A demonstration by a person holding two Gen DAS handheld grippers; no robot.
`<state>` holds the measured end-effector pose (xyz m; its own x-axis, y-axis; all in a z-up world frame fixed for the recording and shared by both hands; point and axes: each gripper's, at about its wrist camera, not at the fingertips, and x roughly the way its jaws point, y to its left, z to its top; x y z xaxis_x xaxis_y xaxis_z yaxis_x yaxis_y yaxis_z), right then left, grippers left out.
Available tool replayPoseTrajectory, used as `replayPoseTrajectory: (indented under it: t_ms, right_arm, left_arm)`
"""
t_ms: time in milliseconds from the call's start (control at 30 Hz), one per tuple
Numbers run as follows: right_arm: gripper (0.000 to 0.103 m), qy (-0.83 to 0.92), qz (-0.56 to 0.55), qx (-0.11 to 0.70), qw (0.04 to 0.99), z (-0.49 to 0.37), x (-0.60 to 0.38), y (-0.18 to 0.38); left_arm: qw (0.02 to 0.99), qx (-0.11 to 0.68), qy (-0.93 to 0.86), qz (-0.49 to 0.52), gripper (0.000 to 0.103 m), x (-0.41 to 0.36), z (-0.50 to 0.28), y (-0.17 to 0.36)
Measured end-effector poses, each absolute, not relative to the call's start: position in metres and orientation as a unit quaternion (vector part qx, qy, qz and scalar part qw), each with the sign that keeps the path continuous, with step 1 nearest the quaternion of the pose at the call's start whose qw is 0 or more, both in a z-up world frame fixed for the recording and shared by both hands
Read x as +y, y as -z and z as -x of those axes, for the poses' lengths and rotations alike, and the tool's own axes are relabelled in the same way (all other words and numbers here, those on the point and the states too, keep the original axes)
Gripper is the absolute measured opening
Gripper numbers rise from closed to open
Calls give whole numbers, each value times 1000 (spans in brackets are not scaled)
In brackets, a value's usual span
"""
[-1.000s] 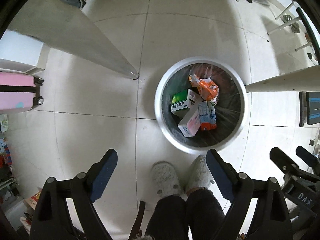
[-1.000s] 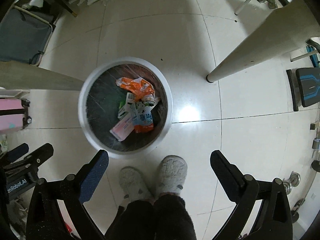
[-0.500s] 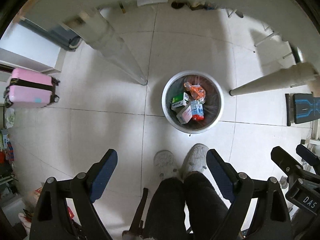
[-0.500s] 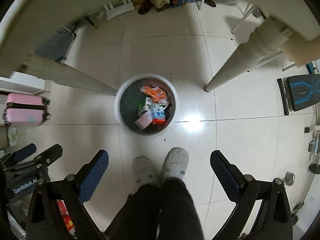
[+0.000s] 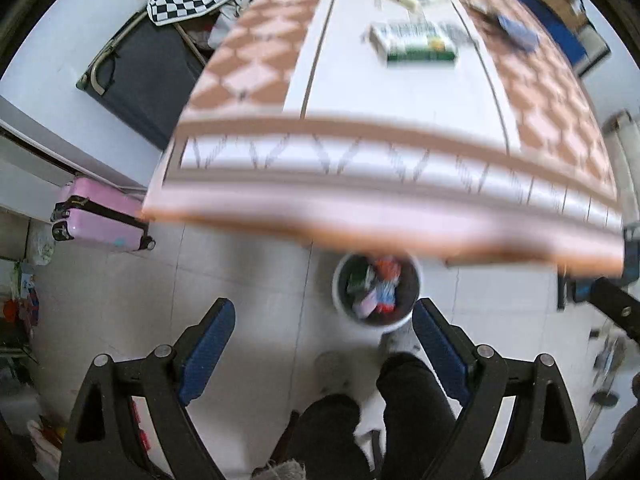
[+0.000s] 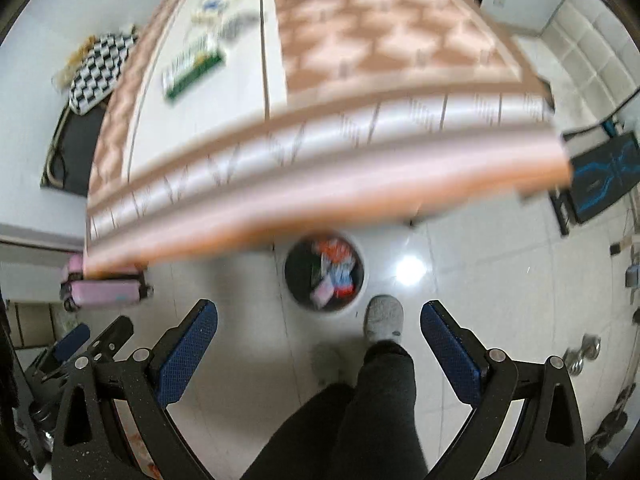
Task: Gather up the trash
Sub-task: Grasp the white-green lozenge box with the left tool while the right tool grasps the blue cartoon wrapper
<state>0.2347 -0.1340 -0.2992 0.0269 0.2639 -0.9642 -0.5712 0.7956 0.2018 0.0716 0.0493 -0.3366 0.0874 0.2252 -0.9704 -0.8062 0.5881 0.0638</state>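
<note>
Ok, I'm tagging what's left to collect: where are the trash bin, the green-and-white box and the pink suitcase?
trash bin (image 5: 412,280): left wrist view, right side of its white rim.
green-and-white box (image 5: 416,42): left wrist view, middle of its top face.
pink suitcase (image 5: 100,220): left wrist view, middle of its shell.

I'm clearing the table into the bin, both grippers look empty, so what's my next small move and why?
Probably reach the left gripper forward over the table toward the green and white box. Both it and the right gripper stand open with nothing between the jaws, the bin already holds wrappers, and that box is the nearest item on the tabletop.
</note>
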Motion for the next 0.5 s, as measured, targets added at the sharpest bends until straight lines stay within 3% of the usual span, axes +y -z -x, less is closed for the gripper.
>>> replayPoseTrajectory:
  t_ms: [267,500]
  right_arm:
    - [102,-301,65,615,726,-396,-64,258]
    - [98,-297,-51,678,670,-538,10,298]
  left_arm:
    - [665,537,-407,322,91,148,-177,311]
    - [624,546,-381,409,91,211,-259,344]
